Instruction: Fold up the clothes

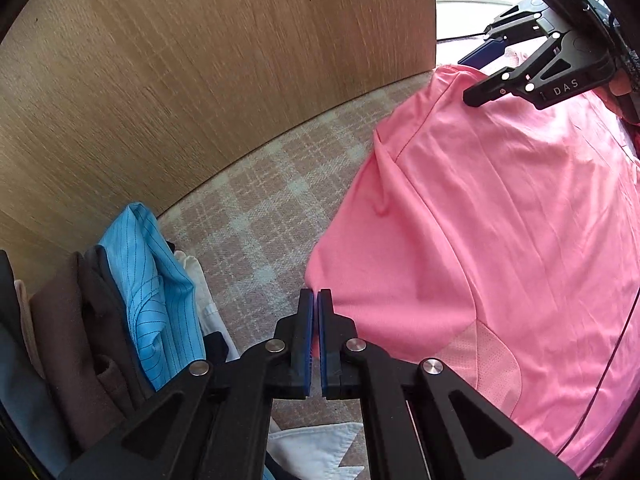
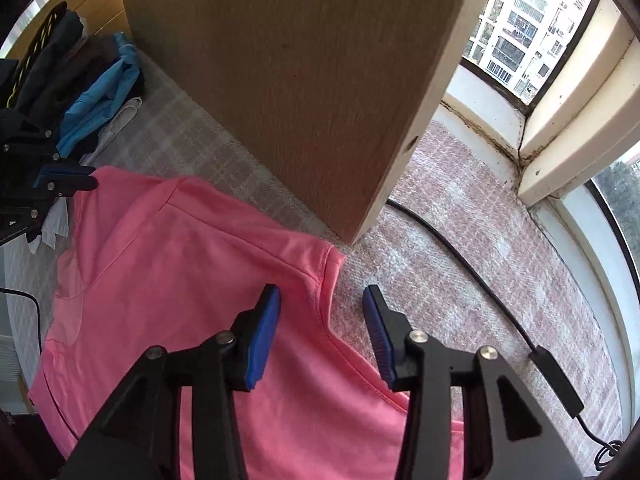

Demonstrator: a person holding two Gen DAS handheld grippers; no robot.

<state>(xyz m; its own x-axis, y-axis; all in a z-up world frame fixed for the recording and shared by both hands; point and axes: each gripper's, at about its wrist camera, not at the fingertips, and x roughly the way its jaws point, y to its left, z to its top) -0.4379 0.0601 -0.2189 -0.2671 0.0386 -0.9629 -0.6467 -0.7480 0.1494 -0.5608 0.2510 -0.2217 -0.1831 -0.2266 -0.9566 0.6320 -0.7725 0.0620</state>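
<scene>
From the left wrist, the left tongs are pressed together, pinching an edge of the smooth pink knit T-shirt, which lies spread on the plaid woven cover beside a rumpled clothes pile.

From the right wrist, the right tongs are spread above the shirt's hem, beside a wood-grain panel.

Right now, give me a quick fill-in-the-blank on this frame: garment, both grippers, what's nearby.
1. The garment spread on the checked cloth is a shirt coloured ____.
2. The left gripper has its jaws ____ on the shirt's edge.
3. The right gripper has its jaws ____ over the shirt's edge.
4. In the clothes pile, the striped garment is coloured ____.

Missing words: pink; shut; open; blue
</scene>
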